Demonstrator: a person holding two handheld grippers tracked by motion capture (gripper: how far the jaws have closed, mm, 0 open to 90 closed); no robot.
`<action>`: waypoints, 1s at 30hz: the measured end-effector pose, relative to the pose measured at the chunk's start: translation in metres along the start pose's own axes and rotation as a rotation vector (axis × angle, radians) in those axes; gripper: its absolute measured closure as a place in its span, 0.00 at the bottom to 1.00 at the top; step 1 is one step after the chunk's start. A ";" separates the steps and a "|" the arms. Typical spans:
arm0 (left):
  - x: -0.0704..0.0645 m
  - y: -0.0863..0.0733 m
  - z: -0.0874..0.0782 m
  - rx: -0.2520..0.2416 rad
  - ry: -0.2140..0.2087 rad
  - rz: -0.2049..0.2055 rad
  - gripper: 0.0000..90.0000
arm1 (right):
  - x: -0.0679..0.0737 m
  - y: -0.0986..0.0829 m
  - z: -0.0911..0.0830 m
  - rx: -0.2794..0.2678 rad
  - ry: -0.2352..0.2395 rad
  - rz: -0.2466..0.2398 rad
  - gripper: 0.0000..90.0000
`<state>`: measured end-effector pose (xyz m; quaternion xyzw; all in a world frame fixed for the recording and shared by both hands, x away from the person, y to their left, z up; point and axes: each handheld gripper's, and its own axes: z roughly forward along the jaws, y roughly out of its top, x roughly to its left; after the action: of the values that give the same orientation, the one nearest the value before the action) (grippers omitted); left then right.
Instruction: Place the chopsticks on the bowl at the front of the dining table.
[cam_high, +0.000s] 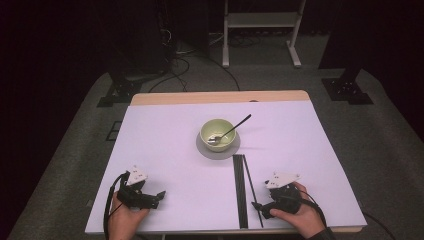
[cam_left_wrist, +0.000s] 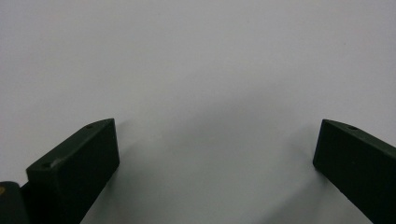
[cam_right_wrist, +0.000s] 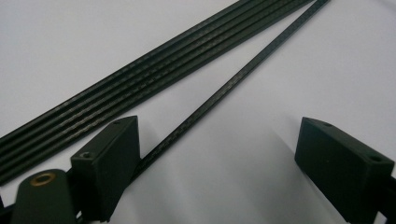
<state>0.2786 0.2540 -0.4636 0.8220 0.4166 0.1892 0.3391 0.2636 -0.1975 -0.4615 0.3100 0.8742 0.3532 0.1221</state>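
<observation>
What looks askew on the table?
One black strip lies splayed at an angle from the neat bundle of black strips, its near end between the open jaws of the right claw. Nothing spilled or damaged.

A: What's at worktop (cam_high: 165, 140) centre?
B: Pale green bowl (cam_high: 218, 131) on a grey round mat (cam_high: 204, 148). Spoon (cam_high: 229, 131) inside, handle leaning over the rim toward 2 o'clock.
A: Beyond the far edge?
B: White frame legs (cam_high: 260, 30) at 12 o'clock, cables (cam_high: 177, 60) on the floor at 11.
</observation>
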 end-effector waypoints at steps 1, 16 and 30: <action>0.000 0.000 0.000 0.000 0.000 0.000 0.00 | 0.000 0.000 0.000 0.001 0.000 0.001 0.14; 0.000 0.000 0.000 0.000 0.000 0.000 0.00 | -0.010 -0.009 -0.011 0.015 -0.024 0.024 0.14; 0.000 0.000 0.000 0.000 0.000 0.000 0.00 | -0.023 -0.015 -0.018 0.028 -0.046 0.042 0.14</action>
<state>0.2786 0.2540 -0.4636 0.8220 0.4166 0.1892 0.3391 0.2672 -0.2302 -0.4591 0.3381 0.8693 0.3362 0.1304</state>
